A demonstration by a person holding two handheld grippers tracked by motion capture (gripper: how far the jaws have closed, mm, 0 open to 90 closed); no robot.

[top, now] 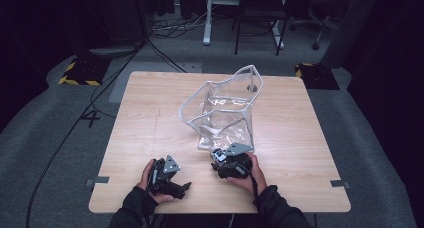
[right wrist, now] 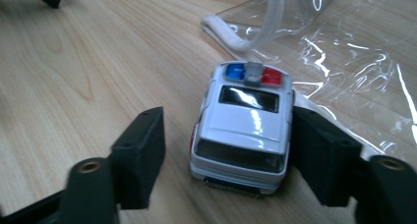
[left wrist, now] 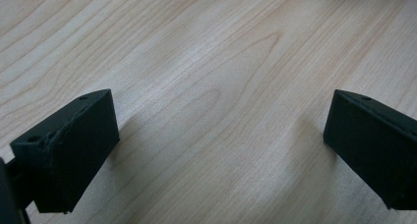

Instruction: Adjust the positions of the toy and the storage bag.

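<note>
Two grippers sit low in the high view, over the near edge of the wooden table [top: 140,113]. At lower left, the left gripper [left wrist: 221,150] has its jaws spread wide over bare wood, holding nothing. At lower centre, the right gripper [right wrist: 228,155] stands partly open around a white toy police car [right wrist: 243,135]; one jaw touches its side, the other stands clear. Just beyond the car lies a clear plastic bag [top: 225,110], its edge in the upper right of the right gripper view.

toy police car [right wrist: 243,130] wheels hidden underneath
</note>
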